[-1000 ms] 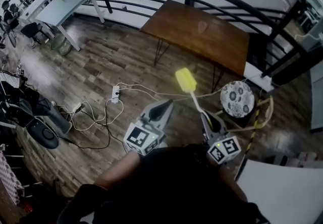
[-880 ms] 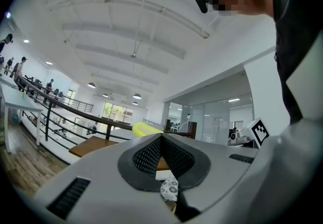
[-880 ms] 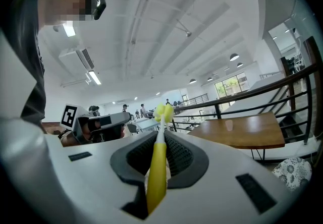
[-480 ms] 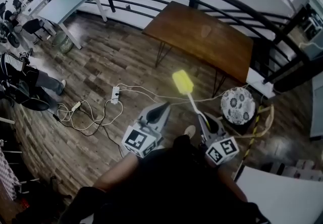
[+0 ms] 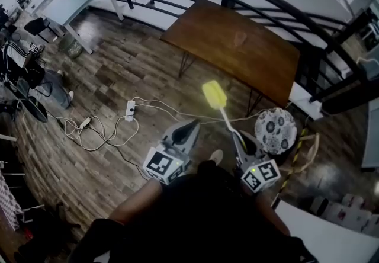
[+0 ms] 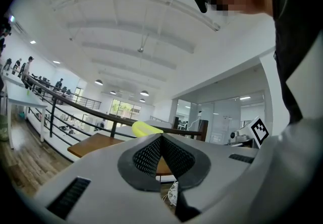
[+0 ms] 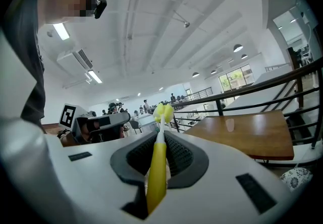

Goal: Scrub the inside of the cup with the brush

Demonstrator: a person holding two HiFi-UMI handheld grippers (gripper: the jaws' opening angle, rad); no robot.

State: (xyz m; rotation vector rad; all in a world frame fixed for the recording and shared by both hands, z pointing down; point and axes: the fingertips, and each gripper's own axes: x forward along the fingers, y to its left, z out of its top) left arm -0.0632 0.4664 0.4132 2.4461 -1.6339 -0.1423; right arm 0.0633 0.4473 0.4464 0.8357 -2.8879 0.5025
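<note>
Noting hazards: the right gripper [image 5: 241, 140] is clamped on the lower end of the yellow brush [image 5: 215, 95], head raised, while the left gripper [image 5: 190, 127] has its jaws together on nothing. The cup [image 7: 229, 125] stands on the brown table [image 5: 260, 63], well apart from both. Unsteadied, it would likely tip or slide under scrubbing, and the long handle may pivot in the grip.

Brush [image 5: 214, 95]: yellow head and handle, white stem. Table [image 5: 237, 42] brown wood, stool [image 5: 275, 131] white with dark floral print. Left gripper [image 5: 193, 124] and right gripper [image 5: 240, 137] grey, black-white marker cubes.
</note>
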